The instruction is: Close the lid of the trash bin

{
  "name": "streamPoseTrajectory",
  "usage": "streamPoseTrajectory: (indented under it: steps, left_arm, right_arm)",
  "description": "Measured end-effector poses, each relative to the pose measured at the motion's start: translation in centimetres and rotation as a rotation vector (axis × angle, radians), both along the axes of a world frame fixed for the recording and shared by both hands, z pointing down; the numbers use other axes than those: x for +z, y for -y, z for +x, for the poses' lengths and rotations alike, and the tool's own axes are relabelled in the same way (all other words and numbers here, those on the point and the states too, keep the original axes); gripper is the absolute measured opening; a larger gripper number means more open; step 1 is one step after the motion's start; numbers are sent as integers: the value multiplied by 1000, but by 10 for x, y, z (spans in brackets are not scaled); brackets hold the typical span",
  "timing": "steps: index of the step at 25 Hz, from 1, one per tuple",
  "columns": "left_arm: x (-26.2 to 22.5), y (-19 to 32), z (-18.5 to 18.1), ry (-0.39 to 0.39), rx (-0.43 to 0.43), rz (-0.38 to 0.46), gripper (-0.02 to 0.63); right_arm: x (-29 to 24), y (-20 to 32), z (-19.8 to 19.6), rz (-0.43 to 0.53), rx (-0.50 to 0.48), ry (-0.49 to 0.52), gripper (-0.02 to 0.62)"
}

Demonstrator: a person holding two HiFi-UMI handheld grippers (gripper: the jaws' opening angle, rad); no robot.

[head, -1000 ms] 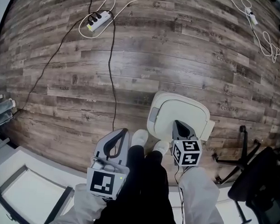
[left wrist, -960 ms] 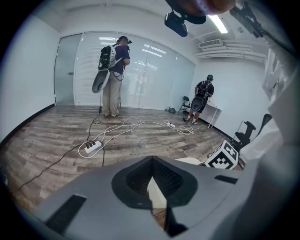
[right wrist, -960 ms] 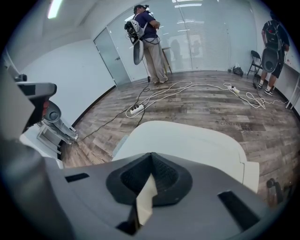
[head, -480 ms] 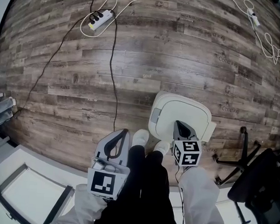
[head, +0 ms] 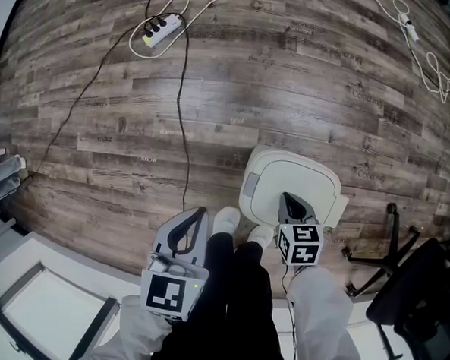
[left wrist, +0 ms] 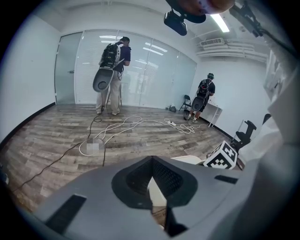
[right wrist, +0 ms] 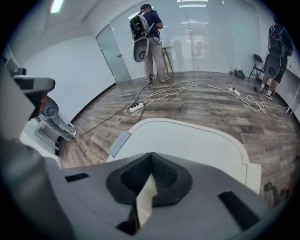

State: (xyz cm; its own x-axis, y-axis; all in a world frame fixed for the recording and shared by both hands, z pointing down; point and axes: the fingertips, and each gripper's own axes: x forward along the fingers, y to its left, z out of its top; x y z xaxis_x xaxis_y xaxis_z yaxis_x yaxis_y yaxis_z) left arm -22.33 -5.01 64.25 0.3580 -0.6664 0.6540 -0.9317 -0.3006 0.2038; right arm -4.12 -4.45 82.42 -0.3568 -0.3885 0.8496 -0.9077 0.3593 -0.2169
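My right tool [head: 285, 196] has its jaws together on nothing, poised over the white trash bin [head: 320, 183], whose lid [right wrist: 187, 140] lies down flat. My left tool [head: 199, 211], also pinched closed and empty, is beside my shoe [head: 224, 219], clear of the bin.

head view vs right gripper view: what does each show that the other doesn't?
Head view only: the person's own shoes and dark trouser legs, plus the right gripper's marker cube.

Right gripper view only: a person with a backpack at the glass wall, and a second person at the far right.

Both: the cream trash bin lid lying flat, the right gripper with its jaws together over it, the white power strip and the wood floor.
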Motion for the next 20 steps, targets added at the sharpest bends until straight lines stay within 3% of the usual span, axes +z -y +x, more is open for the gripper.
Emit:
streamPoseTrajectory:
  steps: [13, 20]
  left_arm:
    - [-30, -3, 11, 15, 34, 31, 5]
    - [-85, 16, 48, 27, 121, 136, 5]
  right_arm:
    - [-31, -6, 20, -8, 72, 6, 23]
    - [-100, 0, 64, 64, 179, 16, 23]
